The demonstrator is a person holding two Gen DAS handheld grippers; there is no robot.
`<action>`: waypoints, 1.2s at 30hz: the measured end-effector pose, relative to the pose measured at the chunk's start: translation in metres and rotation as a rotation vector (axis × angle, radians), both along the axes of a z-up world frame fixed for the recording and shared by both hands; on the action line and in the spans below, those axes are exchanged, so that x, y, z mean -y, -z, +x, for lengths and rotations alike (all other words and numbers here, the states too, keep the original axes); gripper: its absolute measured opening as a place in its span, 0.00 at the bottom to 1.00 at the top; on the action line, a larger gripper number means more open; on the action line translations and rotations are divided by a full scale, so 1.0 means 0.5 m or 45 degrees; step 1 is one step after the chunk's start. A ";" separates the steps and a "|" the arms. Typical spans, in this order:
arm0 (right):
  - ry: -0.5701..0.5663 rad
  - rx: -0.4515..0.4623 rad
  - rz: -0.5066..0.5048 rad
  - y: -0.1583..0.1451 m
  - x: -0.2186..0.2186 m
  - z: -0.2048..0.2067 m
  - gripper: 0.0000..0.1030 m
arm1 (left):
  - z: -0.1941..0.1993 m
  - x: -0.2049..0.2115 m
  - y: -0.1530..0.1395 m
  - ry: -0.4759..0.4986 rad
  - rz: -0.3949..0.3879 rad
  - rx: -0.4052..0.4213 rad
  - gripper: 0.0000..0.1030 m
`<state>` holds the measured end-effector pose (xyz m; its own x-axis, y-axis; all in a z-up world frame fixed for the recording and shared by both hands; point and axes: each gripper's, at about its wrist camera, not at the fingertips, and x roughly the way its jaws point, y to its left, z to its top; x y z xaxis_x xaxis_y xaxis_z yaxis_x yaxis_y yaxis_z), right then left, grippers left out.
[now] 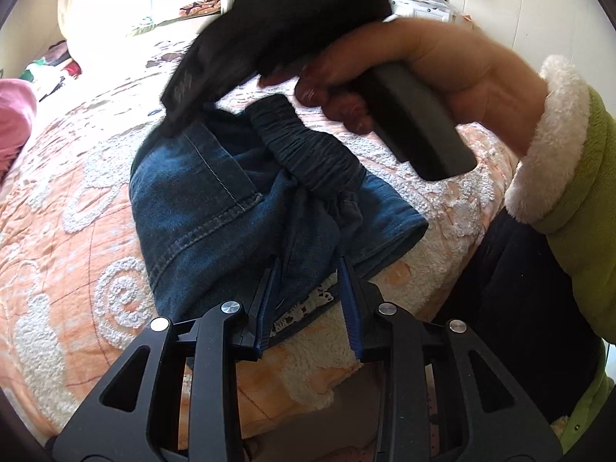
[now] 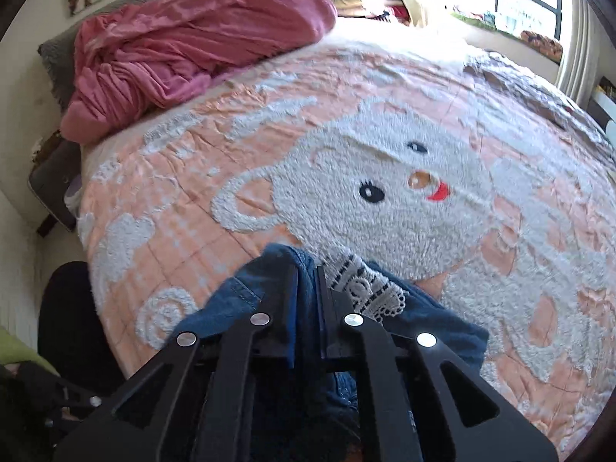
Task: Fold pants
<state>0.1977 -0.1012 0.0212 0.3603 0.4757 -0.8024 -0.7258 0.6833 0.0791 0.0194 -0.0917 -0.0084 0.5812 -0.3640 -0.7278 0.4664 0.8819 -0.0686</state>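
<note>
- Left wrist view: bed (image 1: 57,231) with peach quilt fills frame; pants (image 1: 215,208), blue denim, heaped at centre.
- Left gripper (image 1: 308,269): fingers parted, denim edge between them, not clamped.
- Right hand (image 1: 423,65) upper right, holding other gripper's handle.
- Right wrist view: pink blanket (image 2: 184,46) upper left on bed.
- Right gripper (image 2: 308,281): fingers nearly closed, pinching denim fold, lower centre.

dark blue denim pants (image 1: 200,200), peach bedspread (image 2: 269,88) with white bear

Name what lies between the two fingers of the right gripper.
A fold of the blue denim pants sits pinched between the right gripper's fingers, beside a white lace trim; the right wrist view shows it.
</note>
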 end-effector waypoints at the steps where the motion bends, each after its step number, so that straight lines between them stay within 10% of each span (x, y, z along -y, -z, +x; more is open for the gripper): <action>1: 0.012 -0.015 -0.030 0.019 -0.005 0.008 0.07 | 0.001 0.000 0.001 -0.006 0.002 -0.004 0.23; 9: 0.075 -0.024 -0.029 0.048 -0.002 0.024 0.14 | 0.007 0.010 0.006 -0.021 0.000 -0.013 0.23; 16: 0.135 -0.030 0.169 -0.039 0.064 -0.008 0.41 | 0.008 0.005 0.006 -0.027 -0.009 -0.017 0.23; 22: 0.108 0.001 0.256 -0.083 0.127 -0.068 0.41 | 0.011 -0.003 0.006 -0.035 -0.025 -0.023 0.23; 36: 0.055 -0.070 -0.015 0.017 0.148 -0.109 0.44 | 0.014 -0.041 -0.007 -0.078 -0.103 -0.053 0.23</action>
<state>0.1432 -0.1753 0.0127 0.3358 0.4509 -0.8270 -0.6904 0.7151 0.1096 0.0263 -0.0712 -0.0047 0.5741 -0.3875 -0.7213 0.4074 0.8993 -0.1589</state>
